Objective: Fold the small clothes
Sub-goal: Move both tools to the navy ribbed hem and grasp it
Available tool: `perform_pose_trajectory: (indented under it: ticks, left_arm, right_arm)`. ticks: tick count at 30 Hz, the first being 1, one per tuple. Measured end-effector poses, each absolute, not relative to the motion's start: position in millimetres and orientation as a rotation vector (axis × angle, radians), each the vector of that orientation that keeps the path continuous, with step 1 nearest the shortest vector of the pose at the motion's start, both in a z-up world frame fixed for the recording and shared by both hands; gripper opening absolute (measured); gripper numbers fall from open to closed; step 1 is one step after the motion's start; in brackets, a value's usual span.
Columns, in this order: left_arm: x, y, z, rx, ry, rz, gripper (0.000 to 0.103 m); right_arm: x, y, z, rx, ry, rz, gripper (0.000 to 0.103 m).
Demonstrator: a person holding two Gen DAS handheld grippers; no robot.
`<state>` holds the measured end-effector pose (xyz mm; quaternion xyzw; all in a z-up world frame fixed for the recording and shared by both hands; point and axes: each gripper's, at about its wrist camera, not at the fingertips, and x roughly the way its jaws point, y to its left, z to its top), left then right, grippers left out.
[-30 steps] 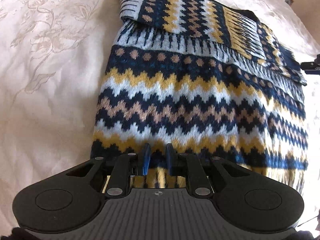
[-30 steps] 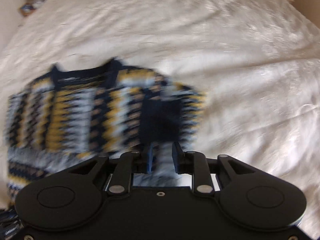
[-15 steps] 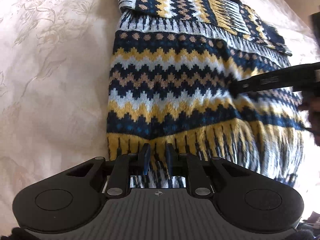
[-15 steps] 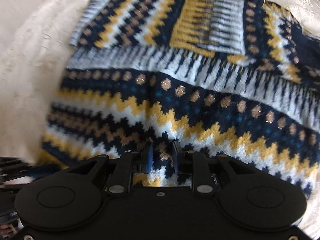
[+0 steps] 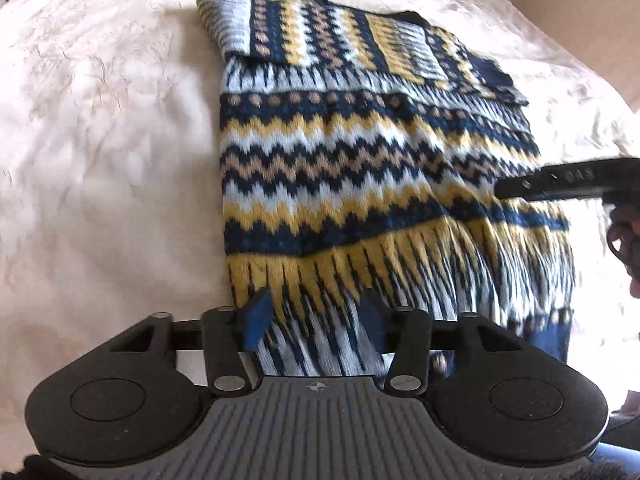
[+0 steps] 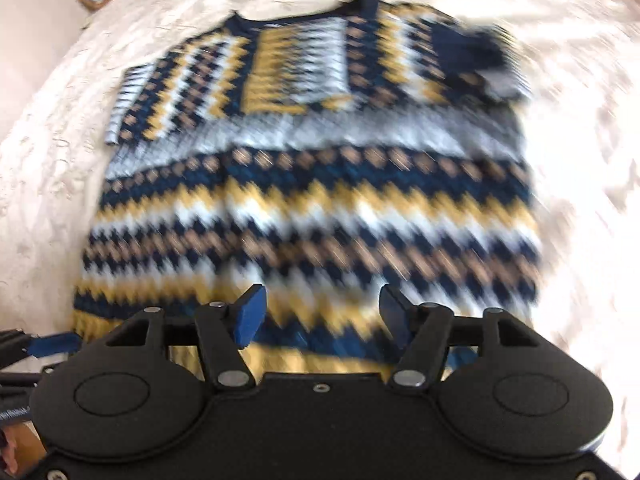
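Navy, mustard, tan and pale-blue zigzag-knit sweater [image 5: 360,168] lies flat on the cream embroidered bedspread [image 5: 104,128], sleeves folded across the chest. Its long axis runs away from both cameras: hem nearest, dark neckline at the far end. The left wrist view is the sharper; it shows the fringed yellow hem band and, at the right edge, the black arm of the right tool [image 5: 560,184] with part of a hand [image 5: 628,236] cut off by the frame. The right wrist view is smeared by motion, so the pattern blurs, but it shows the whole neckline and, at the lower left, a blue pad of the left tool [image 6: 52,342].

Left tool [image 5: 314,320] has just been spreading its jaws; the hem lies under the gap, unpinched. Right tool [image 6: 322,314] has likewise just been spreading, nothing gripped. The near hem is hidden behind both tool bodies.
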<state>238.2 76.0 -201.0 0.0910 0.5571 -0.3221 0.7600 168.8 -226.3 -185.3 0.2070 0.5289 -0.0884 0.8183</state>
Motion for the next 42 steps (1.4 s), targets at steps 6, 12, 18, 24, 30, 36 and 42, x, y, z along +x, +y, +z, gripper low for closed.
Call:
perform_pose_trajectory:
  ticks: [6, 12, 18, 24, 30, 36, 42]
  left_arm:
    - [217.6, 79.9, -202.5, 0.194, 1.204, -0.687, 0.052]
    - [193.9, 95.4, -202.2, 0.169, 1.212, -0.645, 0.054]
    - [166.8, 102.1, -219.4, 0.165, 1.269, -0.611, 0.058]
    - [155.0, 93.7, -240.9, 0.164, 1.284, -0.591, 0.06]
    - [151.2, 92.4, -251.1, 0.119, 1.255, -0.554, 0.068]
    - [142.3, 98.9, -254.0, 0.102, 1.198, -0.561, 0.069]
    - [139.3, 97.3, -253.2, 0.087, 1.192, -0.532, 0.069]
  right_arm:
    - [118.7, -227.3, -192.0, 0.449, 1.115, -0.281, 0.094]
    - [74.2, -226.3, -199.3, 0.451, 1.098, -0.283, 0.097]
    - [35.7, -224.2, -212.1, 0.468, 1.104, -0.25, 0.1]
    - [14.0, -217.4, -229.7, 0.476, 1.132, -0.18, 0.1]
    - [4.1, -216.2, -241.8, 0.495, 1.093, -0.13, 0.102]
    - [11.1, -218.9, -251.3, 0.511, 1.139, -0.111, 0.102]
    - [18.0, -212.8, -253.1, 0.467, 1.178, -0.116, 0.102]
